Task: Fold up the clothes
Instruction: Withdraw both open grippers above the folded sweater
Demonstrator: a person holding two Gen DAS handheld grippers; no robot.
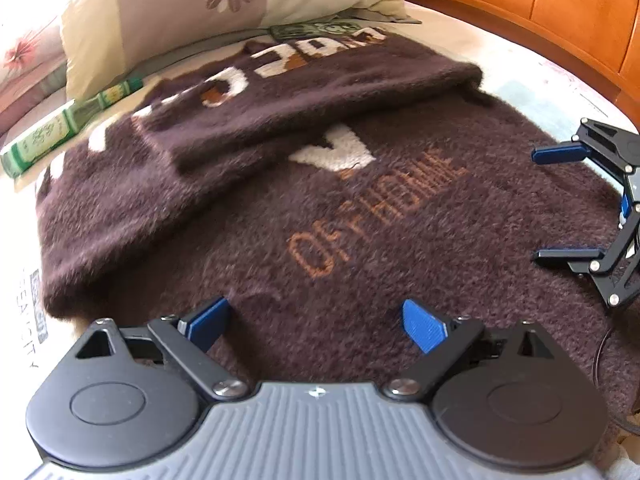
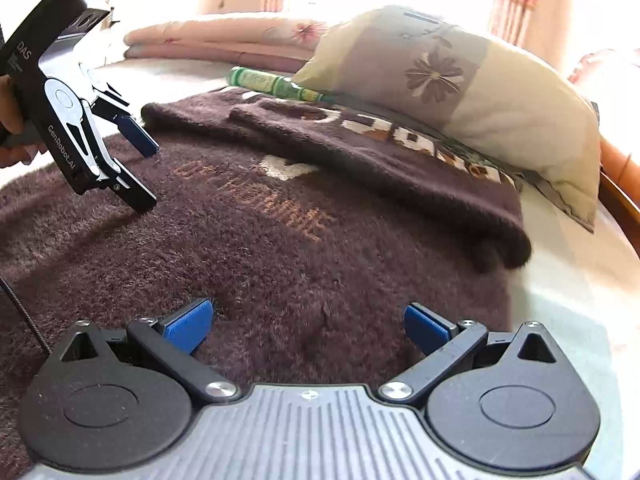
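A fuzzy dark brown sweater (image 1: 320, 216) with white letters and orange stitched words lies spread on the bed. Its two sleeves (image 1: 280, 92) are folded across its upper part. My left gripper (image 1: 316, 326) hovers open low over the near hem, nothing between its blue pads. At the right edge of the left wrist view the right gripper (image 1: 534, 204) stands open over the sweater's side. In the right wrist view the right gripper (image 2: 308, 330) is open above the brown sweater (image 2: 256, 248), and the left gripper (image 2: 150, 176) stands open at the left, held by a hand (image 2: 12, 120).
A flowered pillow (image 1: 224, 4) lies just beyond the sweater, with a green patterned roll (image 1: 68, 124) beside it. An orange wooden headboard (image 1: 540, 4) bounds the bed at the far right. Folded pink bedding (image 2: 224, 40) sits farther back. Bare pale sheet (image 2: 572, 292) shows right of the sweater.
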